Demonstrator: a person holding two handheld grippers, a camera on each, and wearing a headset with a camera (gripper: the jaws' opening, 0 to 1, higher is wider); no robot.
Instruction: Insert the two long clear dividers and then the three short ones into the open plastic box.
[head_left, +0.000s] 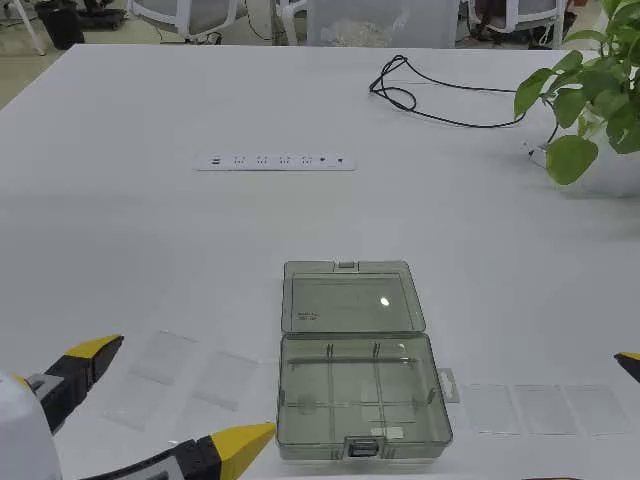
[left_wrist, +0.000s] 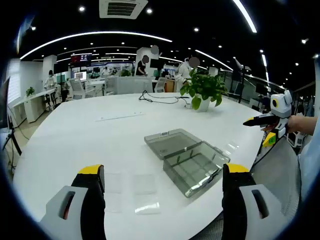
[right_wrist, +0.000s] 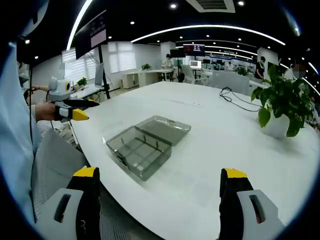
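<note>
head view: the plastic box (head_left: 300, 390) stands open on the white table (head_left: 150, 230), with its lid laid back. left of it, clear sheets (head_left: 165, 356) lie flat. i count two for sure, and a fainter third outline i cannot confirm. right of the box, three short dividers (head_left: 545, 408) lie in one row. i see lines inside the box, but cannot tell if they are slots or dividers. the left gripper (head_left: 185, 388) hangs near the sheets.

left gripper view: its jaws stand far apart with nothing between them. the sheets lie just ahead, and the box is beyond them to the right.

right gripper view: the right gripper (right_wrist: 160, 173) is also wide and empty, with the box ahead.

i judge the first step is not yet begun. the next move calls for lowering the left gripper to a sheet's edge. the sheet is thin and flat, so one jaw must catch under it.
</note>
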